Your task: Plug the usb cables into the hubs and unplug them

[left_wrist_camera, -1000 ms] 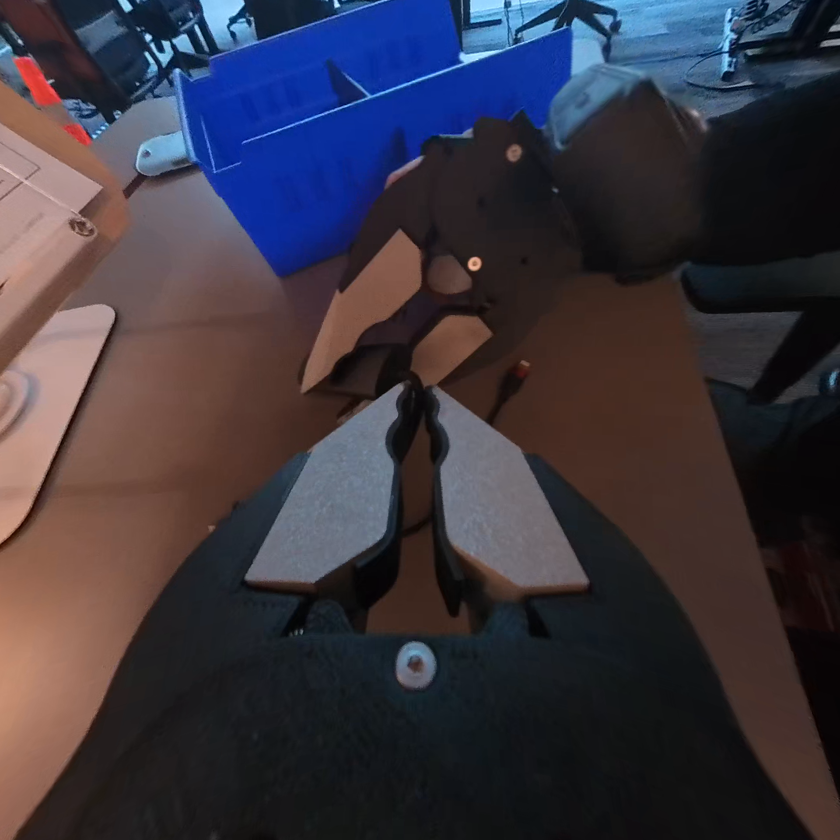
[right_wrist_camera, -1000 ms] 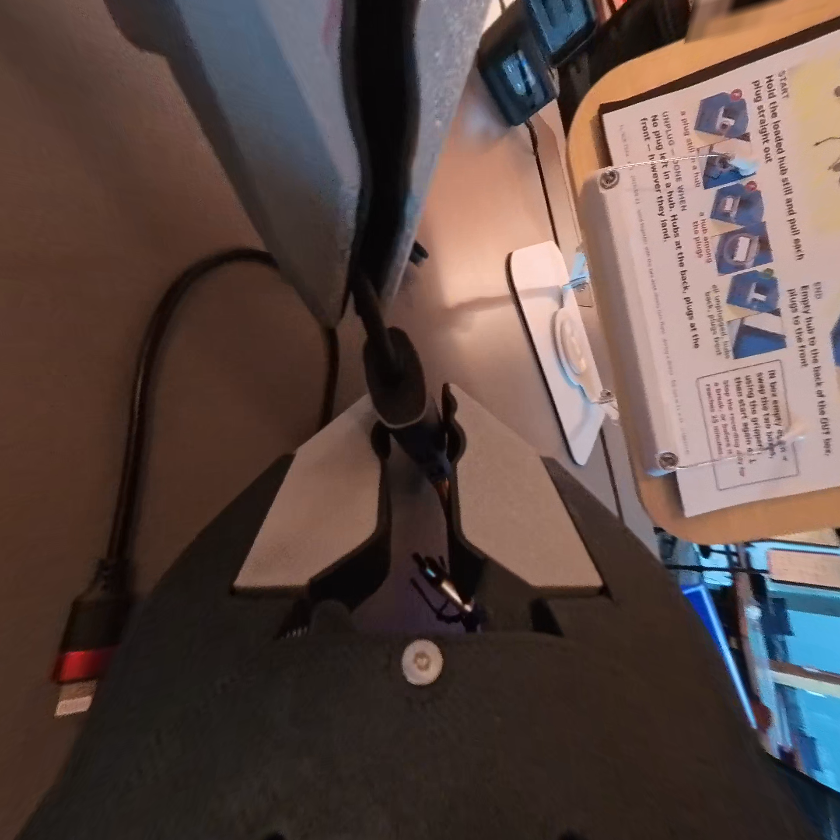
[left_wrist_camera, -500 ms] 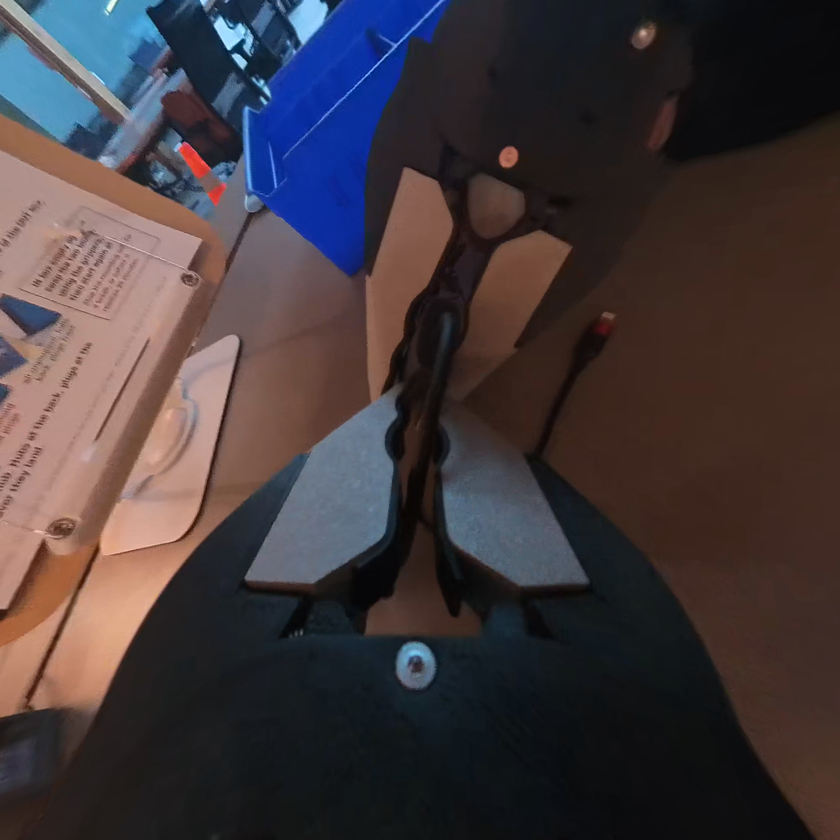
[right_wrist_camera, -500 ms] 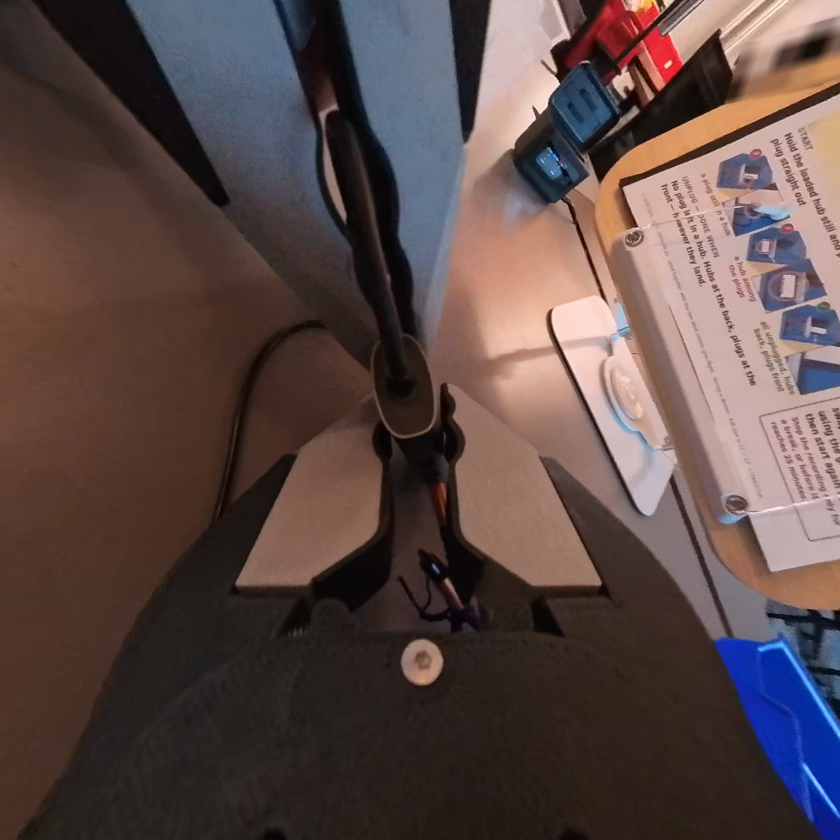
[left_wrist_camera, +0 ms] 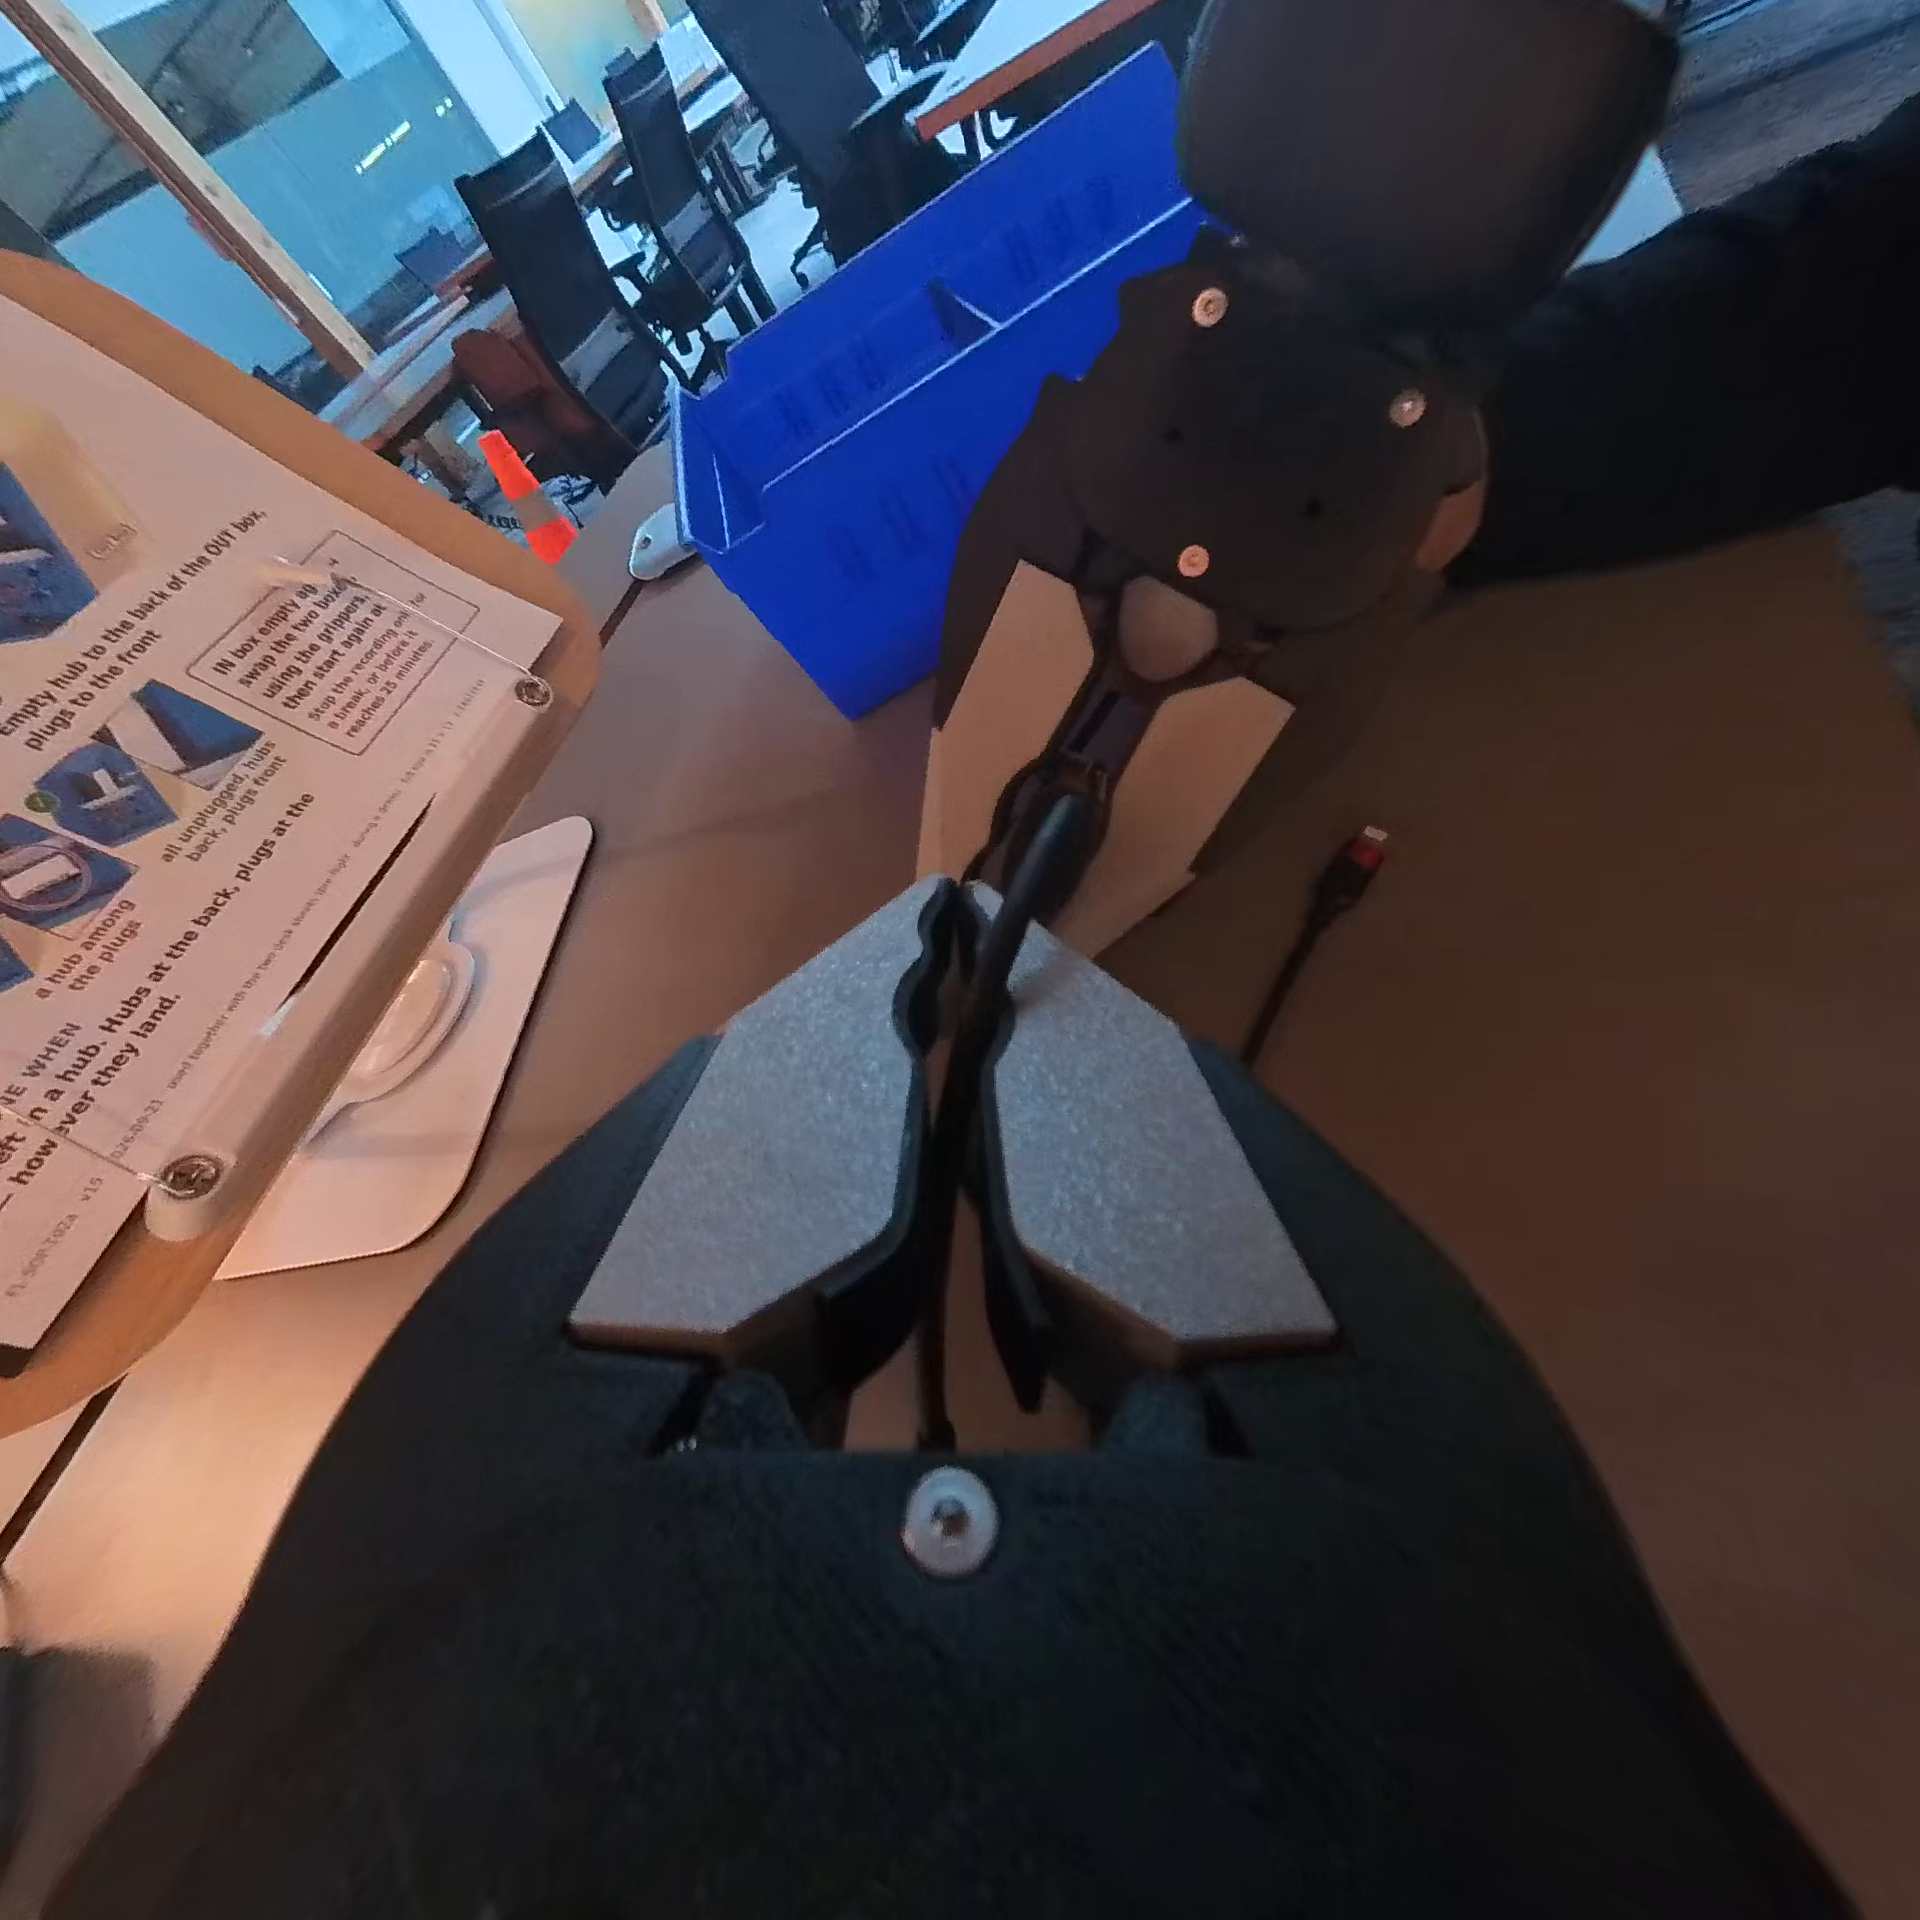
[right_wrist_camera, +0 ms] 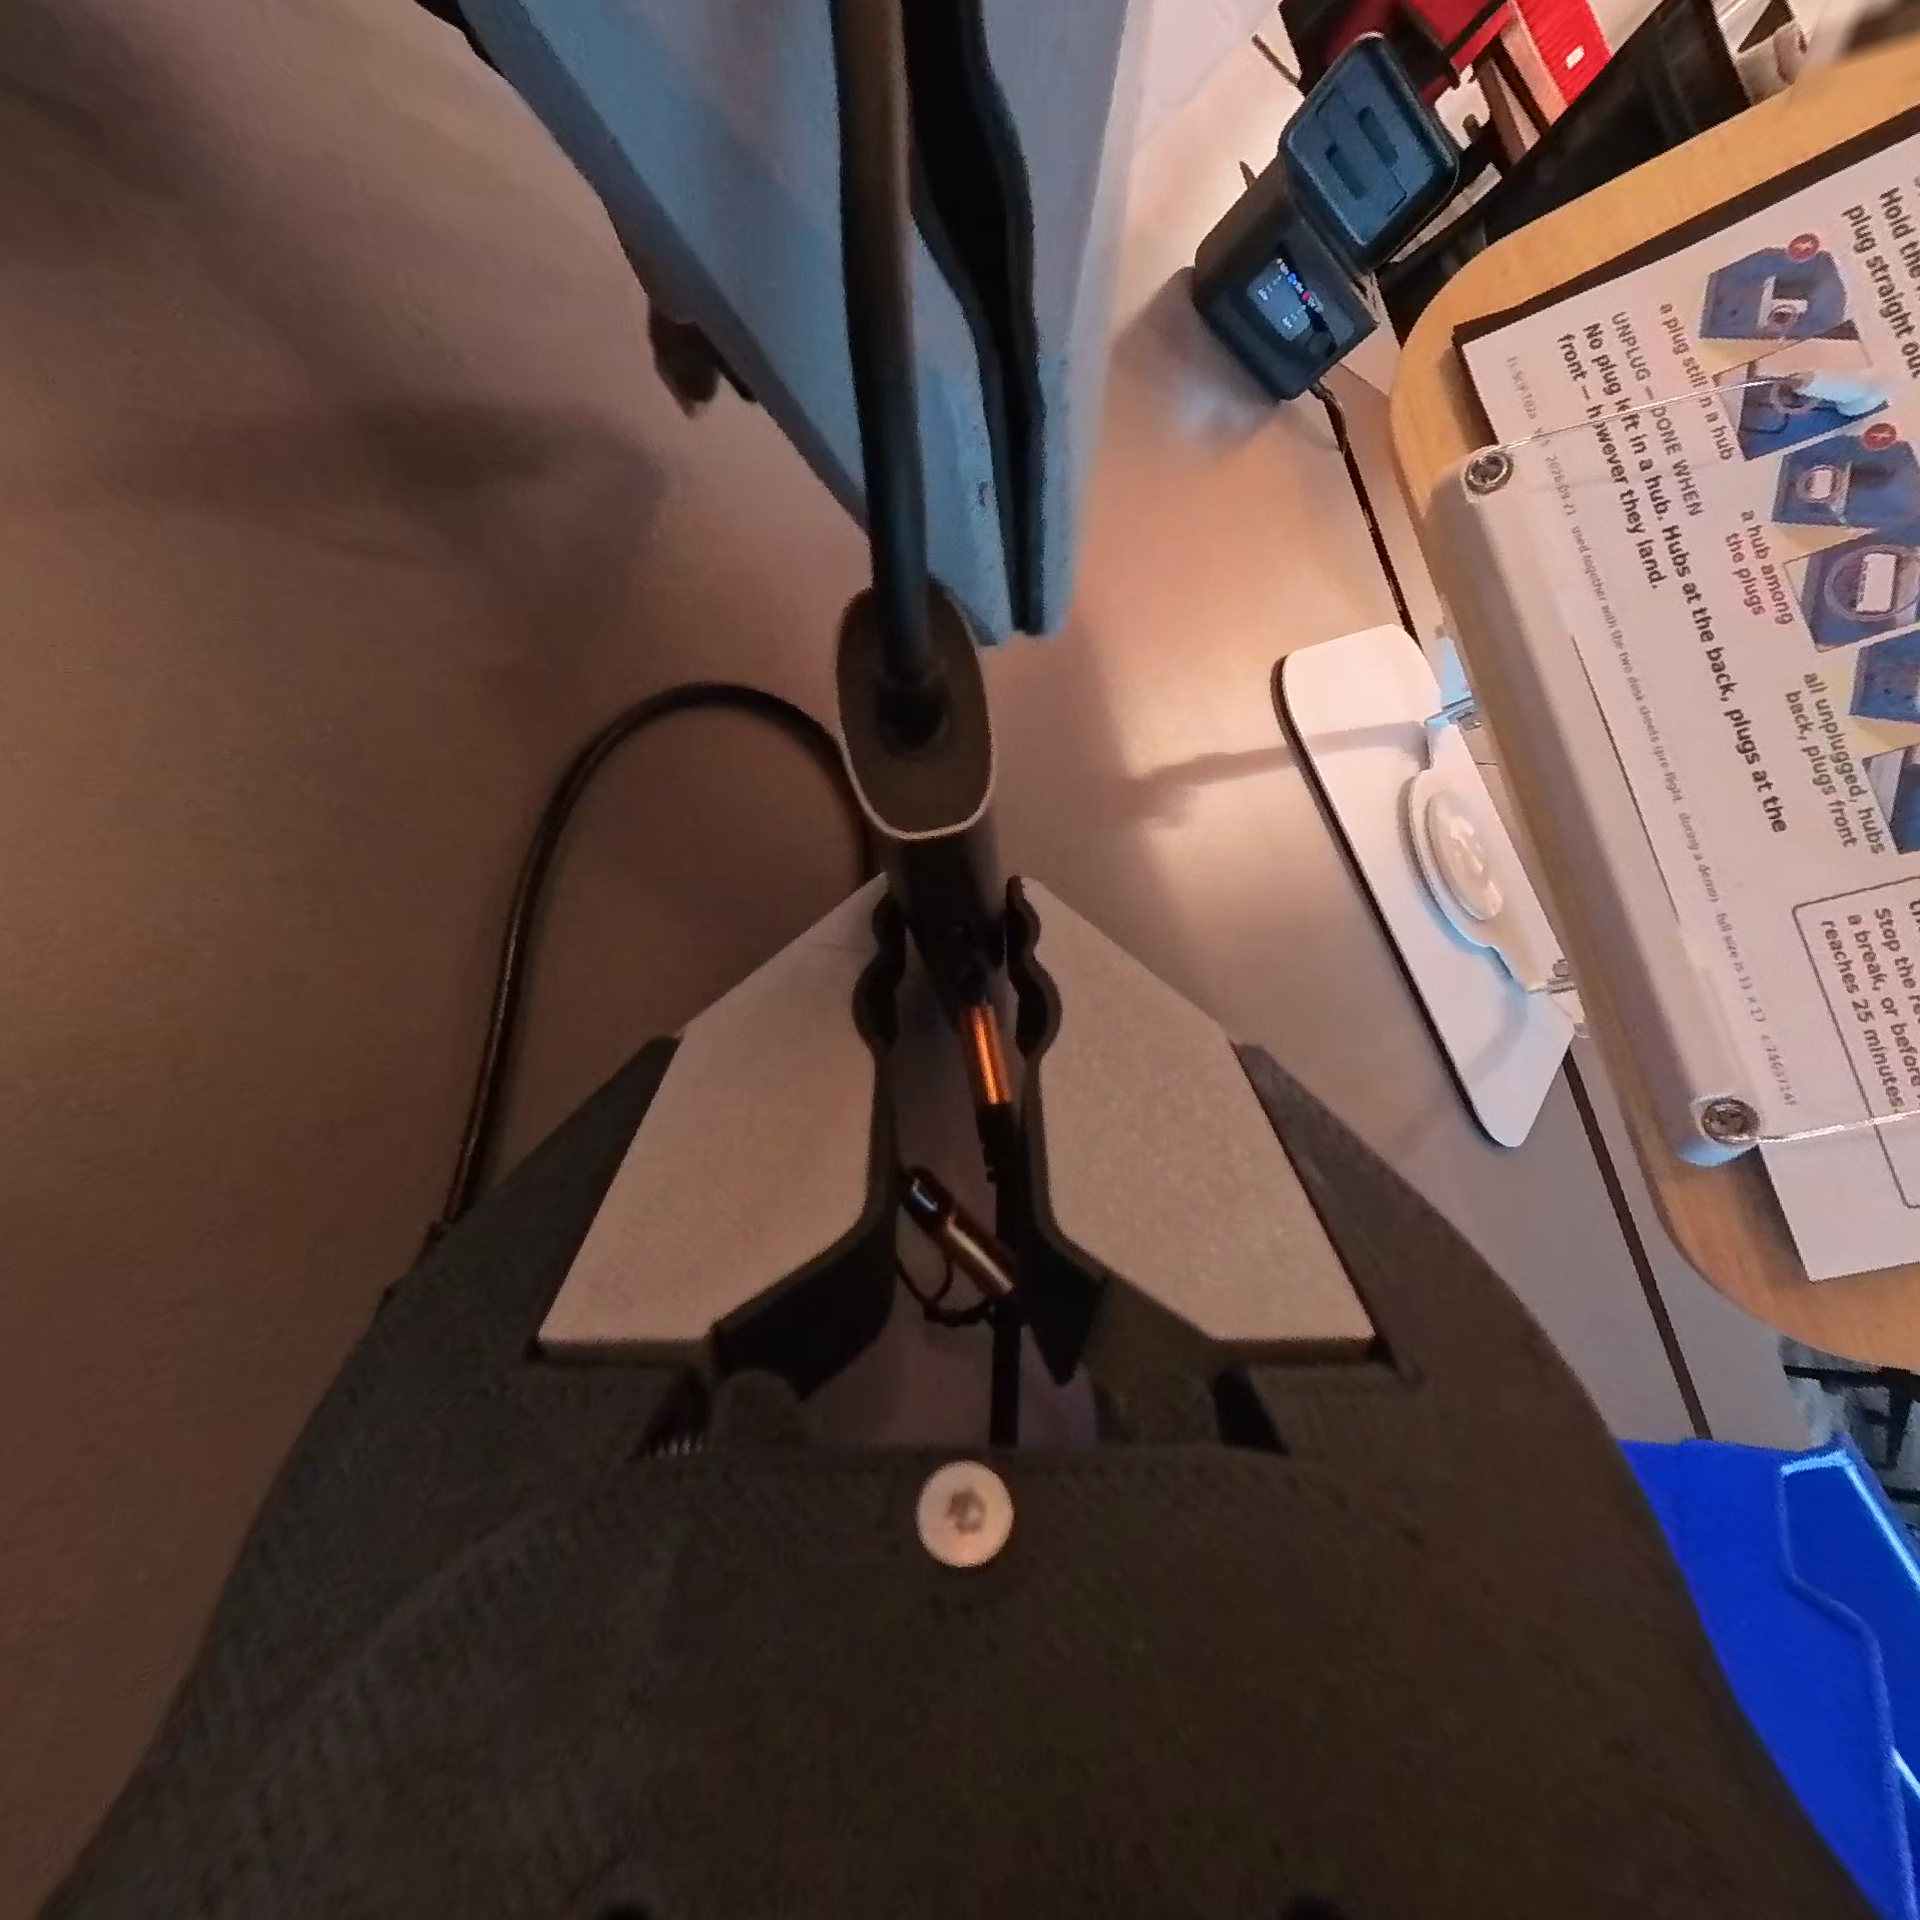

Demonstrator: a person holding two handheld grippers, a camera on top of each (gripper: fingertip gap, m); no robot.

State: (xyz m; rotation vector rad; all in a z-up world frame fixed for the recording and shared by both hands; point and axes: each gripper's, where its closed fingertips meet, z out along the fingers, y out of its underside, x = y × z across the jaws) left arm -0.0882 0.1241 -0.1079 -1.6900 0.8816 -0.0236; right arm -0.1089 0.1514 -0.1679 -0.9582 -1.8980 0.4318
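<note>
Grippers tip to tip above bare desk (left_wrist_camera: pixel 1558 1091); left gripper (left_wrist_camera: pixel 961 914) pinching black cable (left_wrist_camera: pixel 1029 883), right gripper (right_wrist_camera: pixel 951 914) clamping grey hub (right_wrist_camera: pixel 914 748).

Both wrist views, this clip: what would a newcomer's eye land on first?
Dead centre, the two grippers meet nose to nose: the left gripper pinches a thin black cable that runs into the slim grey hub clamped by the right gripper. Behind them stands a bright blue plastic bin, and a loose red-tipped black plug lies on the brown table to the right.
</note>
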